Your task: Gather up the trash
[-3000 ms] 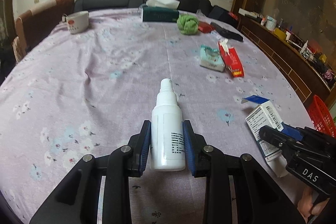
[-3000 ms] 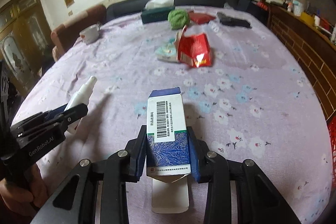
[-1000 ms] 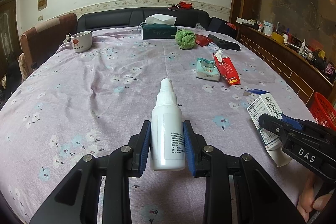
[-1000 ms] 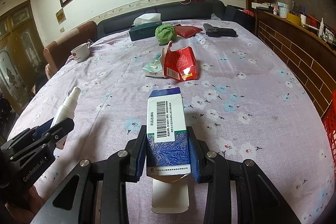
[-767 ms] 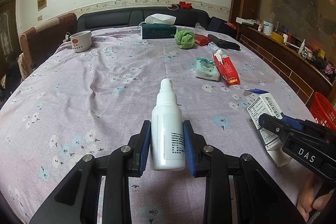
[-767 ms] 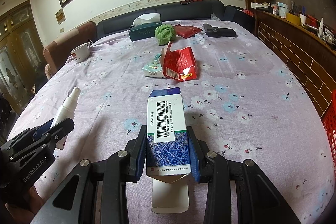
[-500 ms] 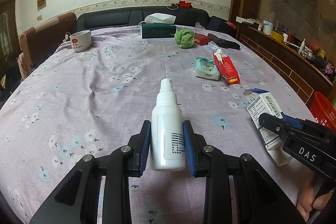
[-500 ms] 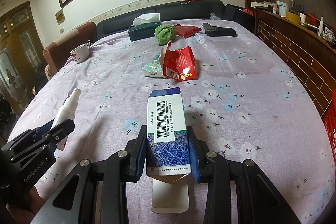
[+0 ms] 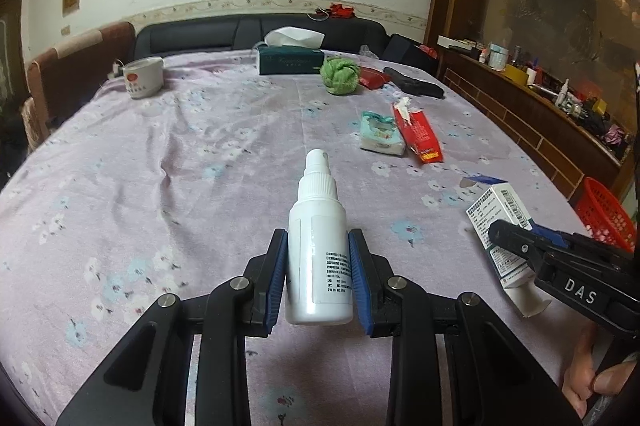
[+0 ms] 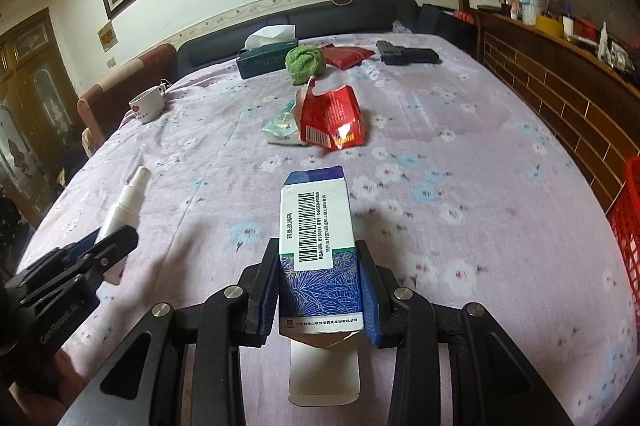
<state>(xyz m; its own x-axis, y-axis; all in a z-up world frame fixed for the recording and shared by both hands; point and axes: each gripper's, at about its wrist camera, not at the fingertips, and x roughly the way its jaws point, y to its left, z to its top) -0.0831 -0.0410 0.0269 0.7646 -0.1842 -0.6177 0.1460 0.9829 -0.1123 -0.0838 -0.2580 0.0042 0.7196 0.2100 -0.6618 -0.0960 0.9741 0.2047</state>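
My left gripper (image 9: pixel 318 268) is shut on a white spray bottle (image 9: pixel 319 258), held nozzle-forward above the table; the same bottle (image 10: pixel 122 204) shows at the left of the right wrist view. My right gripper (image 10: pixel 320 284) is shut on a blue-and-white medicine box (image 10: pixel 318 246) with a barcode label and an open flap at its near end. That box (image 9: pixel 504 222) appears at the right of the left wrist view. A torn red packet (image 10: pixel 332 116) and a pale tissue pack (image 10: pixel 280 126) lie mid-table. A red mesh basket (image 9: pixel 606 212) stands beyond the table's right edge.
The table has a lilac flowered cloth (image 9: pixel 180 154). At the far end are a green tissue box (image 9: pixel 290 60), a green balled cloth (image 9: pixel 339 76), a red pouch (image 10: pixel 346 55), a black object (image 10: pixel 406 55) and a white cup (image 9: pixel 142 77). A wooden ledge (image 9: pixel 560 114) runs along the right.
Both grippers have risen and tilted up slightly over the last seconds, so more wall shows. Each keeps the same hold on its object.
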